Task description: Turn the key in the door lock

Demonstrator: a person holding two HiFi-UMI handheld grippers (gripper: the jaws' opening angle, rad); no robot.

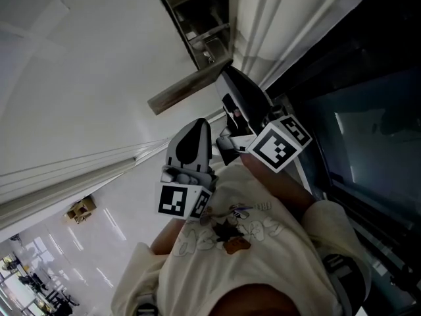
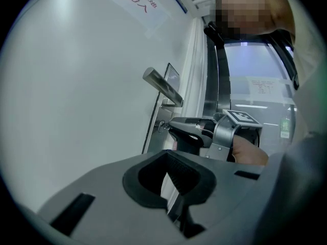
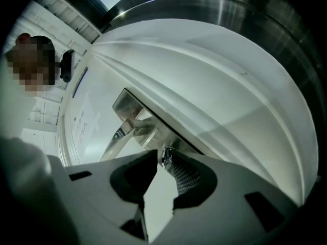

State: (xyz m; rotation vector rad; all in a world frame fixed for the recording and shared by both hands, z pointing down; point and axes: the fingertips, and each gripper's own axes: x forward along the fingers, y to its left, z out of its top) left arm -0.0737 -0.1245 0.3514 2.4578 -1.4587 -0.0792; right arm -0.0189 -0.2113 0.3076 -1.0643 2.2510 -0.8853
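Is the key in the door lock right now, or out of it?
In. The key pokes out of the lock plate just under the door handle.

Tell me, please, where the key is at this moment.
In the right gripper view the key sits at the centre, in the door lock close to the lever handle, between the tips of the right gripper, whose jaws stand apart.

The white door [image 2: 76, 86] carries everything here. Near its right edge sits a tall metal lock plate [image 2: 156, 137]. A brushed lever handle [image 2: 162, 87] juts from the plate's upper part toward the near side. Below the handle a small key [image 2: 161, 125] stands out of the plate (its metal glints). A notice [image 2: 135, 1] with red print is stuck higher up on the door, to the left.
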